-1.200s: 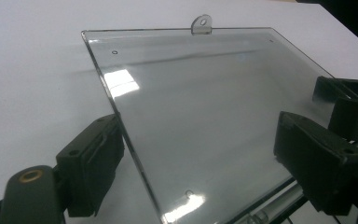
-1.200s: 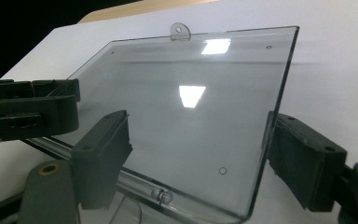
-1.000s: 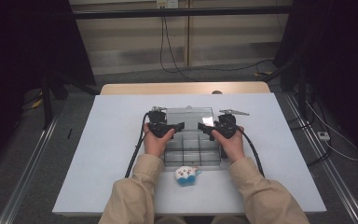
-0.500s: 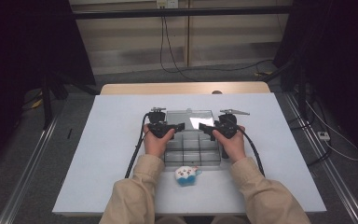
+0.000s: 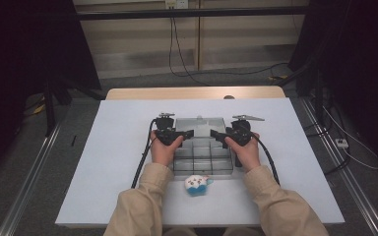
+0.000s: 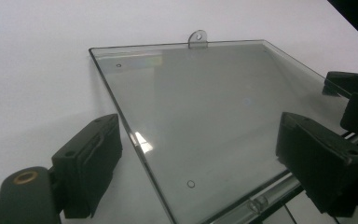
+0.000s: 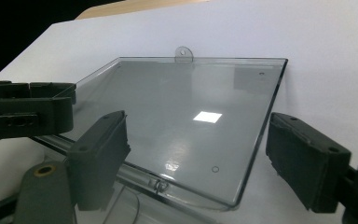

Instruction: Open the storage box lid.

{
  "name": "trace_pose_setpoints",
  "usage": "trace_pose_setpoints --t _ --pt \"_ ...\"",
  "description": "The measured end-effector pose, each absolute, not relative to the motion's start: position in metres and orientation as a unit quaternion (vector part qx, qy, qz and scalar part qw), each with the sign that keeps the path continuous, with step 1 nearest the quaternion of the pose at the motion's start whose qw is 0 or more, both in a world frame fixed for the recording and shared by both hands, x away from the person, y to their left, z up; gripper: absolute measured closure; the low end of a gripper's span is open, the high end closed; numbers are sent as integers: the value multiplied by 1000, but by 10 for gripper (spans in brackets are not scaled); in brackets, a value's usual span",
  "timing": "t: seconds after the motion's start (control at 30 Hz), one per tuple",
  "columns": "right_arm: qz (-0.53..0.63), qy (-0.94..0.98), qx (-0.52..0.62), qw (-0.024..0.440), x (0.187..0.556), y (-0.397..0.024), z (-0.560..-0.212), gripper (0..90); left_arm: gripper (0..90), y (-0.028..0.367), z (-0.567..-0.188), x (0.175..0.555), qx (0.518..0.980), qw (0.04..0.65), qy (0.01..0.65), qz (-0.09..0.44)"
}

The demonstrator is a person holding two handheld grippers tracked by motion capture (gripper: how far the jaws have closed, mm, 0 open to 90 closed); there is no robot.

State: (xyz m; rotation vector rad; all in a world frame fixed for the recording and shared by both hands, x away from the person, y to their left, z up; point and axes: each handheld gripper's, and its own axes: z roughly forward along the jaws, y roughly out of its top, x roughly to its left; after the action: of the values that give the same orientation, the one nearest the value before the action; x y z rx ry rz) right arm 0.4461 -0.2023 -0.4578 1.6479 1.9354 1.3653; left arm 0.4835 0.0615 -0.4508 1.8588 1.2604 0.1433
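Currently both sets of fingers stand apart with nothing clamped. On the left gripper (image 6: 200, 172), one finger sits outside the left edge of the clear lid (image 6: 205, 121) and the other over its hinge side; no pad presses the plastic. The right gripper (image 7: 209, 161) mirrors this, its fingers (image 7: 100, 158) straddling the lid's right edge with a visible gap on each side.

The lid belongs to a clear compartment box (image 5: 203, 152) at the middle of the white worktop (image 5: 108, 147). It lies folded open beyond the box, tilted or nearly flat, with a small hanging tab (image 6: 197, 38) at its far edge. A small blue-and-white soft toy (image 5: 197, 184) lies on the worktop just in front of the box, between the person's sleeves.

Handling judgement: the lid is thin, rigid plastic, light, smooth and slippery, and it may flex or crack at the hinge if twisted. Take hold at the two side edges near the free end, one gripper per side, with even pressure, and swing both together so the hinge is not strained.
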Motion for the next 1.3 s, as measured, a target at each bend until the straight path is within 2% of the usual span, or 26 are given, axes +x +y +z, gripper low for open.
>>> trace_pose_setpoints --t 0.4,1.03,1.3 --pt "466 685 546 130 432 -212 -439 169 129 65 -433 470 762 430 479 74" --pt "476 720 473 177 360 -244 -416 158 106 96 -405 411 769 468 427 86" --pt "487 725 456 173 334 -252 -420 155 94 104 -408 380 779 477 399 80"
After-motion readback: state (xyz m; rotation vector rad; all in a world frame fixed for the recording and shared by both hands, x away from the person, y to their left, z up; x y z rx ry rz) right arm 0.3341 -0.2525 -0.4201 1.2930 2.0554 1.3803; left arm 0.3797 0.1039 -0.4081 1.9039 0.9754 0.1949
